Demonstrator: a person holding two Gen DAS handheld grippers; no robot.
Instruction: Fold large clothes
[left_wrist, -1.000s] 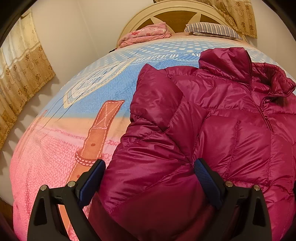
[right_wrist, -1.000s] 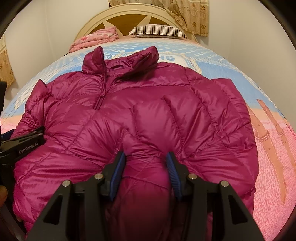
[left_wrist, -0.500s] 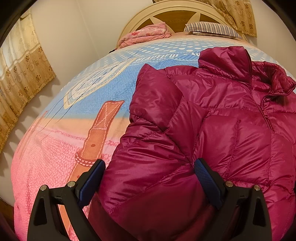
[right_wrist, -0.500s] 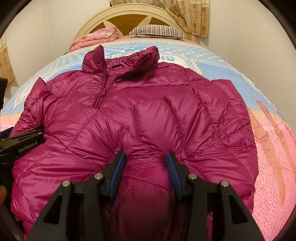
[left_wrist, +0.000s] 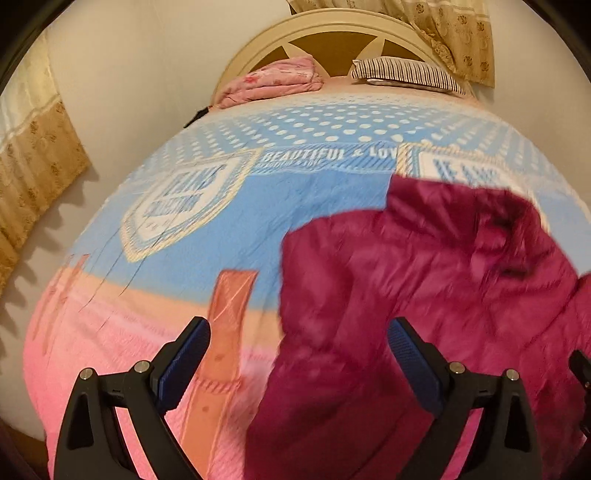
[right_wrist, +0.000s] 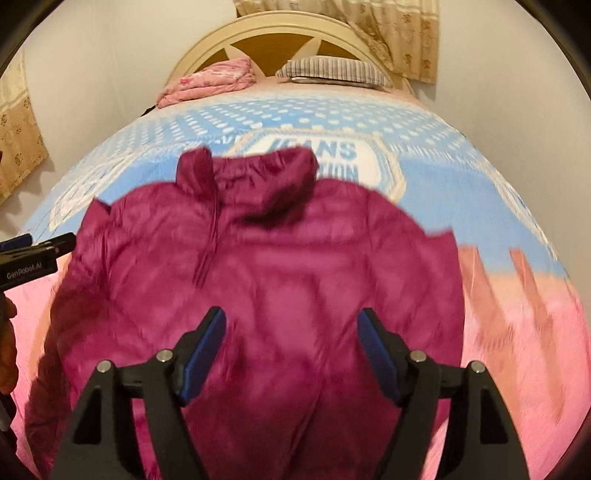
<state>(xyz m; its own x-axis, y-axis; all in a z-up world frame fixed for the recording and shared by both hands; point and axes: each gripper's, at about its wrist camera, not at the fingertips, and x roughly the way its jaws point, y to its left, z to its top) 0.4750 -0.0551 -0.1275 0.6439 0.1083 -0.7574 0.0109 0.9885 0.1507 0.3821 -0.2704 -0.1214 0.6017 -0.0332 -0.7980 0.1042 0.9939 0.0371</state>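
- The bed (left_wrist: 258, 206), under a soft printed cover of blue, white dots and pink, left you wide bare room to the jacket's left and toward the curved headboard (right_wrist: 280, 33).
- The magenta jacket (right_wrist: 266, 258), puffy, shiny and quilted, lay on the bed's near half, collar toward the headboard.
- Your left tongs (left_wrist: 299, 363) stood spread, pinching nothing, over the jacket's left edge.
- Your right tongs (right_wrist: 291, 349) had just been opening; they stood spread above the jacket, pads off the fabric.
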